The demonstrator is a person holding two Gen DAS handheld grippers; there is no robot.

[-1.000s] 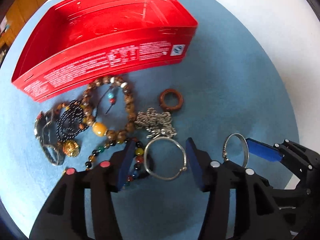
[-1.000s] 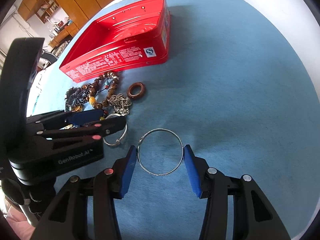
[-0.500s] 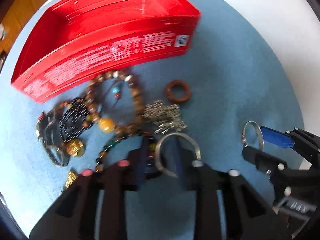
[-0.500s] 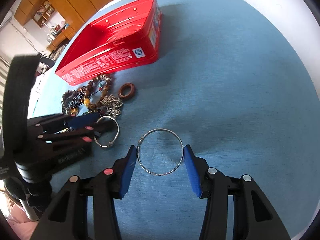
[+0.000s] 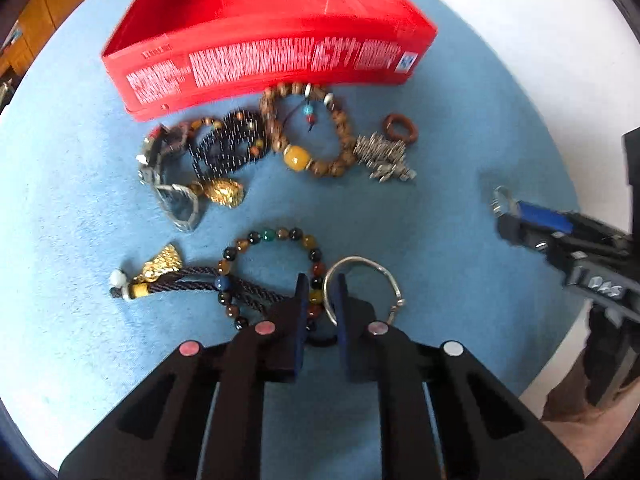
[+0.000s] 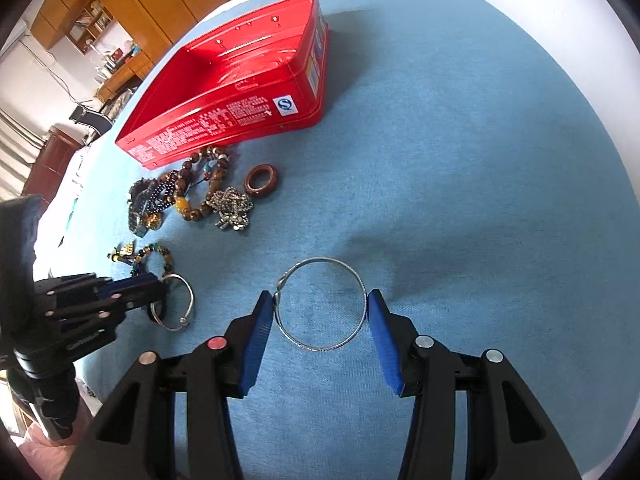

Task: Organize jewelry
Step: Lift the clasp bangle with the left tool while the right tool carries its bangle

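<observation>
A thin open silver cuff bangle is clamped at its rim by the left claw, whose jaws have just been closing on it. A larger, finely ridged silver wire hoop is gripped across its width by the right claw, low over the fuzzy blue cloth. Next, both rigid rings are judged due for a lift and carry into the glossy red rectangular tin, empty beyond the beaded bracelets.
</observation>
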